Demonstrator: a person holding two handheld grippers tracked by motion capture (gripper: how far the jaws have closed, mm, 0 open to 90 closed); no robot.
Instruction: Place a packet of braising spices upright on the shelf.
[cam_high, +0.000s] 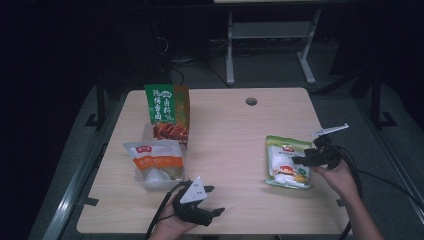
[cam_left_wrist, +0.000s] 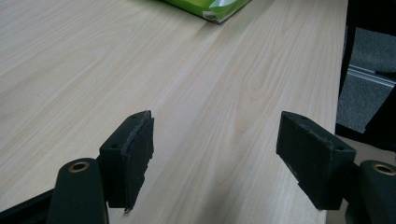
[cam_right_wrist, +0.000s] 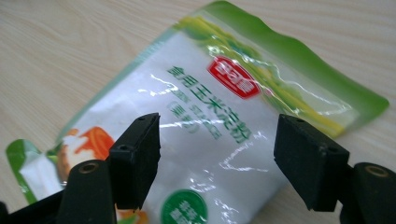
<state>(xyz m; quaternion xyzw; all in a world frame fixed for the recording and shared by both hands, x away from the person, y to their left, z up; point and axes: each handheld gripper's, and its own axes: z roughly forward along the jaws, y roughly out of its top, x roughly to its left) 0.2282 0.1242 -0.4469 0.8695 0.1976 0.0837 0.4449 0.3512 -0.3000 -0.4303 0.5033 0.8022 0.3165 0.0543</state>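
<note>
Green-and-white pouch (cam_right_wrist: 224, 135) flat beneath wide-jawed right gripper (cam_right_wrist: 217, 154)

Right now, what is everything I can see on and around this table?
Table: one, pale wood, centre, with a round hole near its far edge.
Green and white pouch: one, lying flat at the right, under the right gripper.
Tall green and orange bag: one, upright at the far left.
Clear tub: one, at the left, with a white and orange pouch in it.
White frame legs: on the floor behind the table.
Left gripper: one, black, near edge, jaws open over bare wood.
Right gripper: one, black, jaws open above the pouch.
</note>
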